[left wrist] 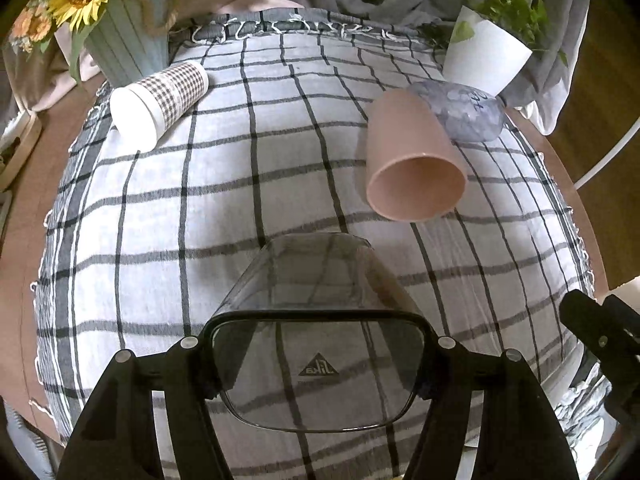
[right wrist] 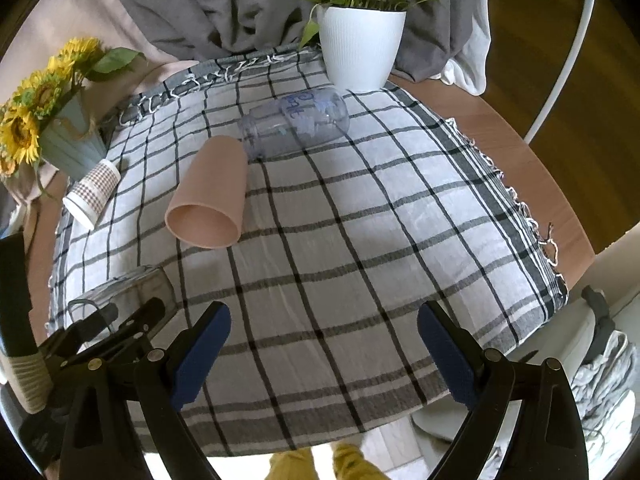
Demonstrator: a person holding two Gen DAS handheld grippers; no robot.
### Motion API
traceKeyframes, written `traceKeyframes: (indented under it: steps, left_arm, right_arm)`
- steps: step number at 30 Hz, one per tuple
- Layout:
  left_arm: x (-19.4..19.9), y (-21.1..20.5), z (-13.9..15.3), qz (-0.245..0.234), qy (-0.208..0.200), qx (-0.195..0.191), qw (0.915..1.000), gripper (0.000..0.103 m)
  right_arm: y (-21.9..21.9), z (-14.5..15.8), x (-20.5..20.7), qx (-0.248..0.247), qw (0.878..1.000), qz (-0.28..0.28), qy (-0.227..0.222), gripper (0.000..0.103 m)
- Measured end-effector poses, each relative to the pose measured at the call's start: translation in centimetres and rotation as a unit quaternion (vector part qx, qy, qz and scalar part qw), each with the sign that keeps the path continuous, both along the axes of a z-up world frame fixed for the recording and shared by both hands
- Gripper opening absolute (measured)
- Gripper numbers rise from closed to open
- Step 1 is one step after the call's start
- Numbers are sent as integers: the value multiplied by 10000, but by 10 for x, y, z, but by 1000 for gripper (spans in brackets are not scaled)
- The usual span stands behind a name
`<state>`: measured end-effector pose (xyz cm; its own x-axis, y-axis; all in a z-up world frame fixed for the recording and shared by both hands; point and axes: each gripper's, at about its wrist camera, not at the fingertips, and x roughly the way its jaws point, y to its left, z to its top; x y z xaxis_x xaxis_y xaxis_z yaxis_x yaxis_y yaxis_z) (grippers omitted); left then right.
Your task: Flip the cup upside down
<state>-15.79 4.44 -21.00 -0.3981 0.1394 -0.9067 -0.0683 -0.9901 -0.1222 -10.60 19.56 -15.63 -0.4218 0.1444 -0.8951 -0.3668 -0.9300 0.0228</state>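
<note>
1. The left gripper (left wrist: 316, 364) is clamping a clear smoky cup (left wrist: 316, 280) at lower centre of the left view, mouth toward the camera.
2. The right gripper (right wrist: 324, 356) is hovering, fingers apart, gripping nothing, over the checked cloth (right wrist: 360, 240).
3. A pink cup (right wrist: 210, 204) and a clear bottle (right wrist: 296, 122) are lying on their sides, upper centre.

both wrist views over tablecloth (left wrist: 160, 200)

the left gripper (left wrist: 318, 364) is clamped shut on a smoky clear cup (left wrist: 316, 280), held pointing toward twelve o'clock. the right gripper (right wrist: 324, 356) is held wide open with nothing between its jaws, at the left one's three o'clock.
</note>
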Motion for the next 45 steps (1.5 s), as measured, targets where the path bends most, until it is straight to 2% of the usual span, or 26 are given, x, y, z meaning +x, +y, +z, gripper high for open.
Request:
traceKeyframes:
  steps: [16, 21, 23, 27, 29, 31, 37, 41, 45]
  left_arm:
    - [15, 6, -16, 42, -401, 38, 9992, 68]
    - [14, 9, -10, 3, -311, -48, 9995, 72]
    - [13, 9, -8, -16, -294, -105, 9995, 79]
    - [15, 9, 2, -43, -232, -185, 9996, 81]
    - [18, 9, 11, -48, -177, -216, 9996, 85]
    - [22, 6, 25, -21, -19, -325, 9995, 90]
    - [32, -21, 56, 290, 522, -818, 9949, 98]
    - [33, -49, 62, 518, 649, -1135, 9901, 99]
    - [33, -78, 58, 727, 602, -1306, 9869, 99]
  right_arm:
    - [1, -10, 9, 10, 9998, 97, -164, 95]
    - [1, -10, 9, -22, 9998, 87, -177, 95]
    - [1, -10, 9, -21, 9998, 87, -179, 95]
    - [0, -7, 9, -33, 9998, 118, -171, 95]
    - [-2, -3, 9, -52, 9998, 155, -145, 95]
    - [-6, 6, 9, -65, 9997, 212, -73, 95]
    - [-29, 24, -1, -108, 9984, 547, 112, 95]
    - [-55, 23, -14, -190, 9964, 821, 67, 95]
    - [-82, 12, -32, -397, 9926, 1130, -172, 95]
